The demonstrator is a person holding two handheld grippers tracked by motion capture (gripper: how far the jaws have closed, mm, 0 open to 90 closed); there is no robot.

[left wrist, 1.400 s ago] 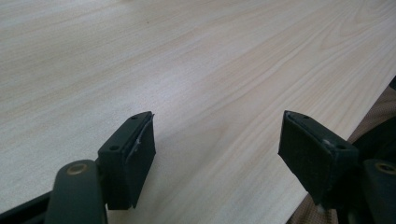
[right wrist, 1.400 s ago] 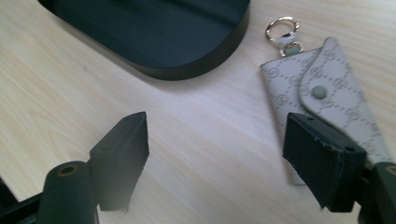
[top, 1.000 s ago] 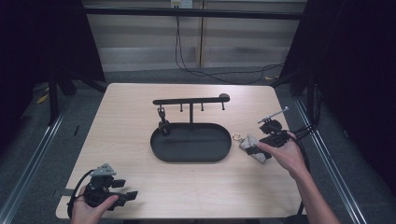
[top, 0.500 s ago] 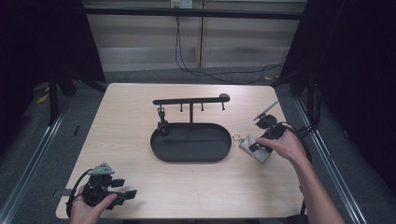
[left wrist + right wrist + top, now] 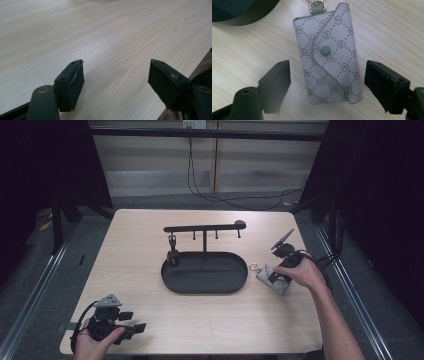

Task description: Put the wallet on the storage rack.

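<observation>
A grey key pouch [image 5: 328,50] with a diamond pattern, a snap button and a gold clasp lies flat on the table, just right of the black oval tray [image 5: 205,290]. My right gripper [image 5: 327,80] hangs over the pouch [image 5: 265,275], one jaw on each side of it, and neither pad touches it. Its jaws have just been opening. In the high view the right gripper [image 5: 277,275] points down at the pouch. My left gripper [image 5: 134,321] rests at the table's front left corner. Its jaws stand wide open over bare wood [image 5: 116,82].
A black rack [image 5: 205,227] with several hooks rises from the back of the tray. A small dark object [image 5: 173,255] hangs at its left end. The wooden table [image 5: 135,245] has dark floor and cables beyond its edges.
My right hand has moved left and down onto the pouch, and its jaws now straddle it. The left hand has stayed where it was.
</observation>
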